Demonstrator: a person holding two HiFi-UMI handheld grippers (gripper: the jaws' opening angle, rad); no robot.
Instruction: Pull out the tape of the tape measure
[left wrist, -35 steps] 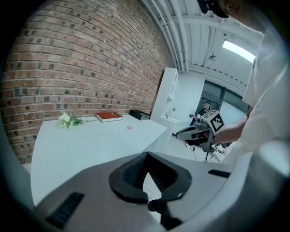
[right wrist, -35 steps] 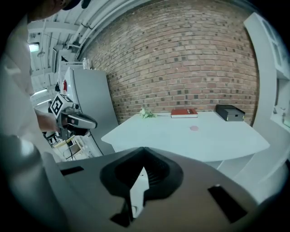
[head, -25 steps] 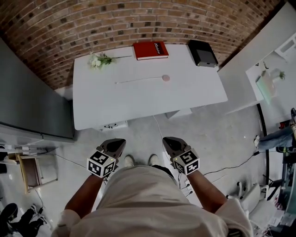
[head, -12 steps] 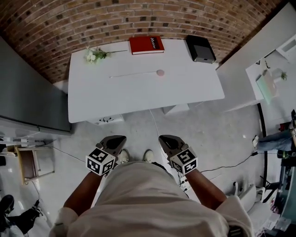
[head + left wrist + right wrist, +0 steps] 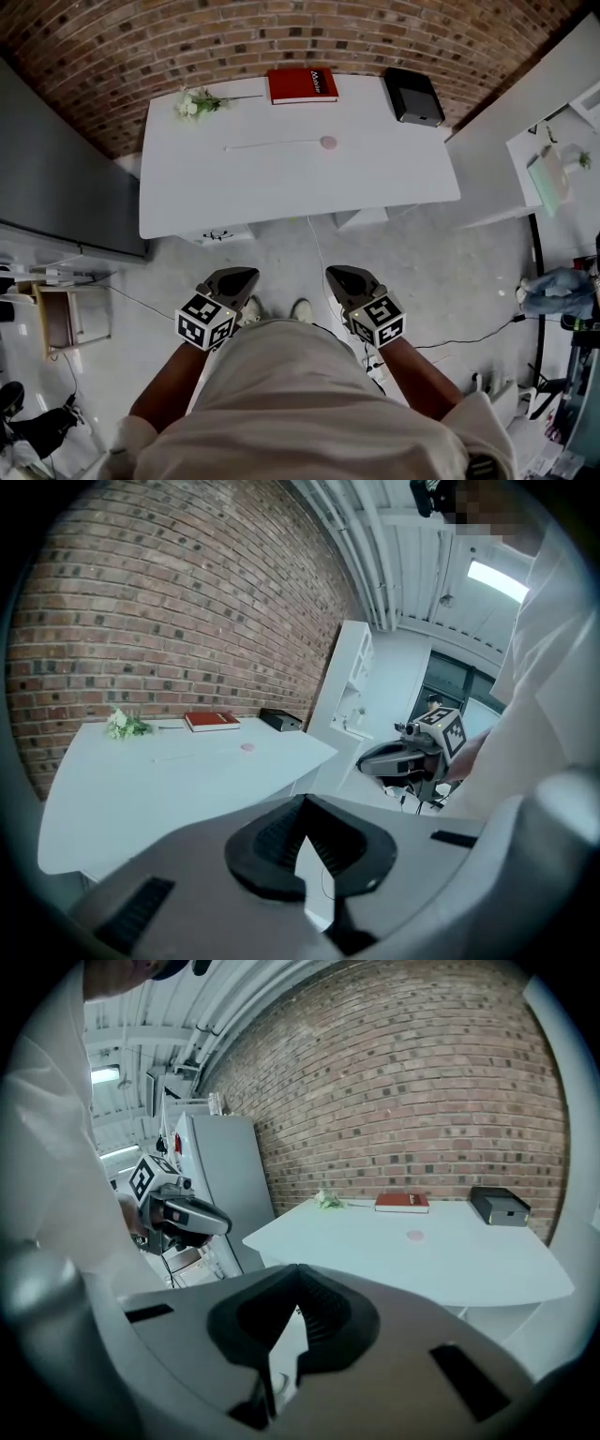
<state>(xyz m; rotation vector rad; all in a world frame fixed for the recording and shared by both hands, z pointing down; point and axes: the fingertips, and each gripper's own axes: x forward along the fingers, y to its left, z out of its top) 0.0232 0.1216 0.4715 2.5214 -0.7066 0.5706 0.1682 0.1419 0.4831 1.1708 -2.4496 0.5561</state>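
Below the head camera, the person stands on the floor back from the white table [image 5: 281, 202], well apart from everything on it. The left gripper [image 5: 246, 275] and the right gripper [image 5: 339, 274] are held side by side at waist level, both pointing toward the table, and neither carries anything. On the far half of the tabletop lies the tape measure [image 5: 328, 142], a small pink round case, with a thin pale tape [image 5: 272, 144] drawn out to its left in a nearly straight line. Behind it along the brick wall sit a red book [image 5: 302, 85], a black box [image 5: 413, 96] and a sprig of flowers [image 5: 194, 104]. Judged from this, the pulling looks done: the tape lies extended and nothing touches it.

From the left gripper view, the dark ribbed pads meet at their tips with nothing between them. The pink case shows as a small dot on the table far ahead, while the tape itself is only a faint streak.

From the right gripper view, the jaws are likewise closed on nothing, and the case appears again as a pink spot in front of the book.

No view shows the tape's markings or its end tab, and I cannot tell whether the tape is locked or simply lying slack. At this range its full length is also hard to judge.
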